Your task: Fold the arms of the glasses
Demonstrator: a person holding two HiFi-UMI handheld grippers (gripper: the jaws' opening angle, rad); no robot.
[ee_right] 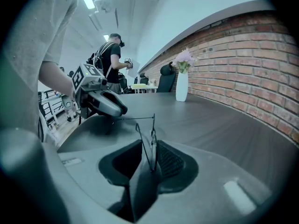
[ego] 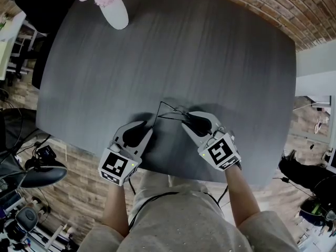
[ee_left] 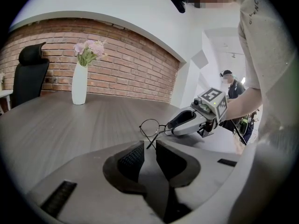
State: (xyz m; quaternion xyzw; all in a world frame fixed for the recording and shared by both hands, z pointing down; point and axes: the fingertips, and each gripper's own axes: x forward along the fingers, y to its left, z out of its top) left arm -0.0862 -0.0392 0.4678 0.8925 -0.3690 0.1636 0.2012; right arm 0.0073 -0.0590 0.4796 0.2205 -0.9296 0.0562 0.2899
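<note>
- Two grippers and one pair of wire-rimmed glasses point(ee_left: 150, 127), all bunched up at the table's point(ego: 210, 62) near edge, roughly midway along it.
- Your right gripper point(ee_right: 150, 147) is clamped on the front of the frame, with the rim standing edge-on between its pads. My guess is that's your anchor, so the frame can't twist while the other hand works a hinge.
- Your left gripper point(ee_left: 150, 154) has its jaws a little apart and nothing pinched. One thin arm point(ee_right: 138, 118) sticks out from the frame with its tip right at the mouth of that gap. Looks lined up to nudge or pinch that arm inward.
- Can't tell whether the arm tip is touching the tabletop.
- Room-wise you're fine. The table is bare all the way to its far side, and the white vase of pink flowers point(ego: 114, 12) sits at the table's far left corner, well out of your way.
- I'd fold toward the middle of the table, not back at yourself. The near edge is right under both grippers, and a slipped frame would probably go over it.
</note>
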